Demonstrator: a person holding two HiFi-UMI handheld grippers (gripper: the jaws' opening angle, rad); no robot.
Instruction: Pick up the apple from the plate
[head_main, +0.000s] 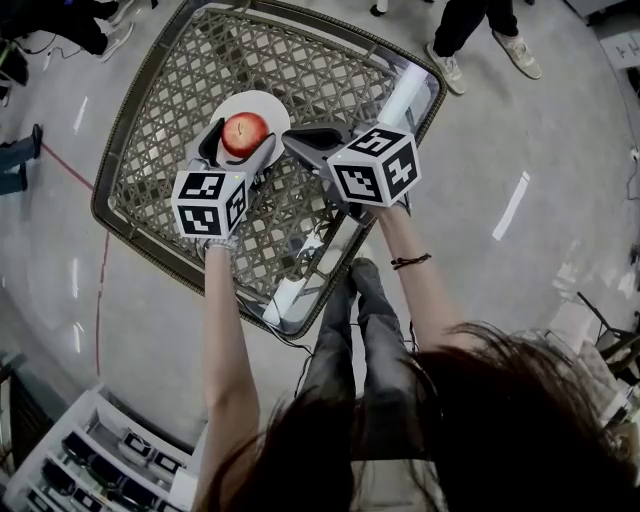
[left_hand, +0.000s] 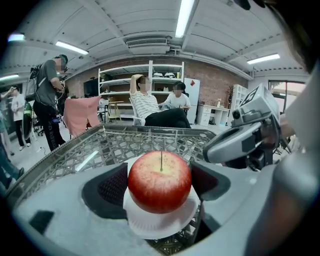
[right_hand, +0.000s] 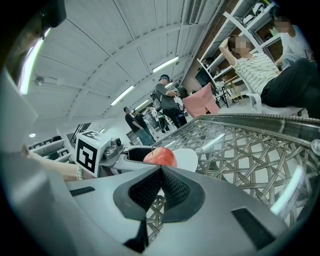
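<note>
Just now the left hand-held gripper (head_main: 242, 140) sits around the red apple (left_hand: 160, 181), a pad against each side of it. The apple rests on the white plate (left_hand: 159, 224), at the far side of the woven glass-topped tabletop (head_main: 180, 90). Right of the plate, just beside it, the right hand-held gripper (right_hand: 160, 175) has its jaws pressed together, holding nothing.

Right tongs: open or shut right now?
Shut. In the right gripper view the right tongs have both pads pressed together, nothing between them; the apple lies beyond.
</note>
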